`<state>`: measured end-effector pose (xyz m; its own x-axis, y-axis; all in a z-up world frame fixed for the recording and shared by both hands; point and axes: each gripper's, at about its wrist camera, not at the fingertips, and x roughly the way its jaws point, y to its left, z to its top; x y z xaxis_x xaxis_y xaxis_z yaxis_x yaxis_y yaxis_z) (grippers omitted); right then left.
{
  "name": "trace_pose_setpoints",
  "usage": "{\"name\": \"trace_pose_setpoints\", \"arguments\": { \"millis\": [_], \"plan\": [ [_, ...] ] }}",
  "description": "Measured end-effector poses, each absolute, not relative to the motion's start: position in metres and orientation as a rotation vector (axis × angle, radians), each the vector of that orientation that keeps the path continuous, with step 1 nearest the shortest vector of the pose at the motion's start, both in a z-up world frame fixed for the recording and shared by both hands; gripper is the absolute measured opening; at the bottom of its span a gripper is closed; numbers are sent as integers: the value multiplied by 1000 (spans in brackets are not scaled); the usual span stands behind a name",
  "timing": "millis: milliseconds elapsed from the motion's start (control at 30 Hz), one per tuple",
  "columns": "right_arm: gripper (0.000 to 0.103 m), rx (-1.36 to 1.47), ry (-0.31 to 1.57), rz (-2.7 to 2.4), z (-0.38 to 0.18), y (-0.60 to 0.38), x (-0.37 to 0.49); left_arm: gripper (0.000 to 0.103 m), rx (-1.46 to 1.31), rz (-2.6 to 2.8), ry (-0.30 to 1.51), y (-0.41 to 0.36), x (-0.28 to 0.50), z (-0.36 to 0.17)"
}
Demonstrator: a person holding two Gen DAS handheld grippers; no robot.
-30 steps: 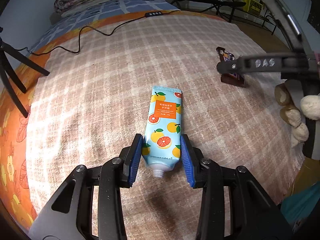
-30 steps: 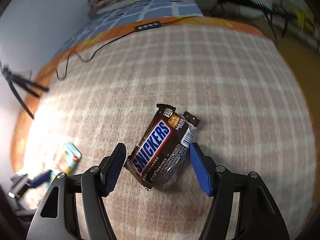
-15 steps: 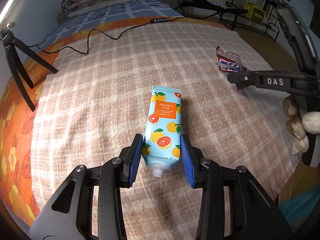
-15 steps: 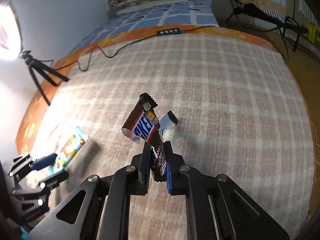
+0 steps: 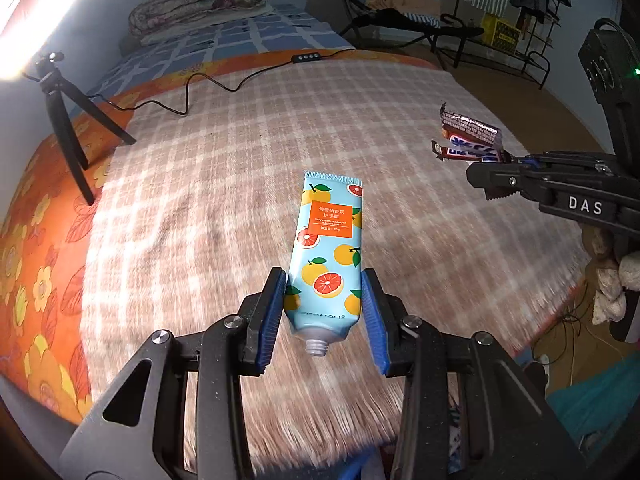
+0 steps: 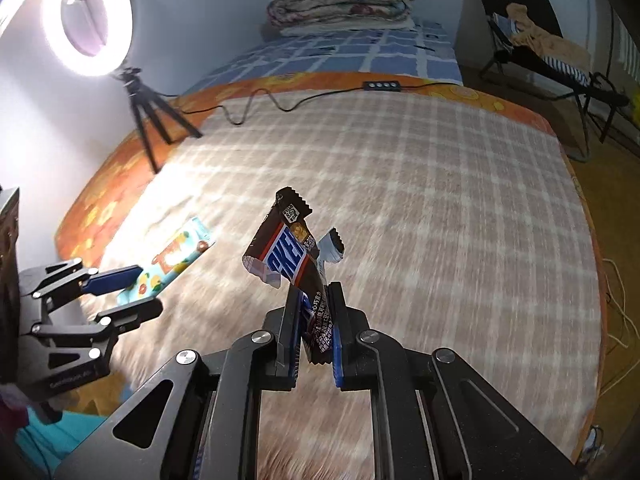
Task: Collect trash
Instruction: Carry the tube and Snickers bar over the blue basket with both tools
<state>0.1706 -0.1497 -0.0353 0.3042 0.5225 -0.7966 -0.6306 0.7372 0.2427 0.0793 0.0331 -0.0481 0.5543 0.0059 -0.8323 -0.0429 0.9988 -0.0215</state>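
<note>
Brown and crumpled, the Snickers wrapper [image 6: 294,258] is now lifted clear of the bed [image 6: 440,200], where a second ago it lay flat between open fingers. It is clamped at its lower end by the right gripper [image 6: 316,330], whose blue pads are closed tight on it, and its upper end stands up and leans left. The hand cream tube [image 5: 326,256] is also raised since then; it is held near its capless neck between the pads of the left gripper [image 5: 323,314], which are pressed against both sides of it. Its crimped end points toward the far edge of the bed.

The left gripper is aimed along the bed toward the head end. The right gripper is seen from it at the right edge, held level above the blanket [image 5: 240,160].

A ring light [image 6: 86,20] on a tripod [image 6: 154,124] stands at the left edge of the bed. A black cable [image 5: 224,84] with a remote is laid across the far end, and a folded quilt [image 6: 340,4] is stacked beyond it.
</note>
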Motion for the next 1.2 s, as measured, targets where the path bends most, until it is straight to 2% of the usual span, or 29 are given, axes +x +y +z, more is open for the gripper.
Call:
{"name": "trace_pose_setpoints", "arguments": {
  "millis": [533,1200],
  "plan": [
    [10,-140,1015,866,-12,-189,65,38,-55,-3,952,2,-14,-22],
    [10,-211,1127,923,-64,-208,-21,38,-86,-62,1087,-39,-80,-84]
  ]
}}
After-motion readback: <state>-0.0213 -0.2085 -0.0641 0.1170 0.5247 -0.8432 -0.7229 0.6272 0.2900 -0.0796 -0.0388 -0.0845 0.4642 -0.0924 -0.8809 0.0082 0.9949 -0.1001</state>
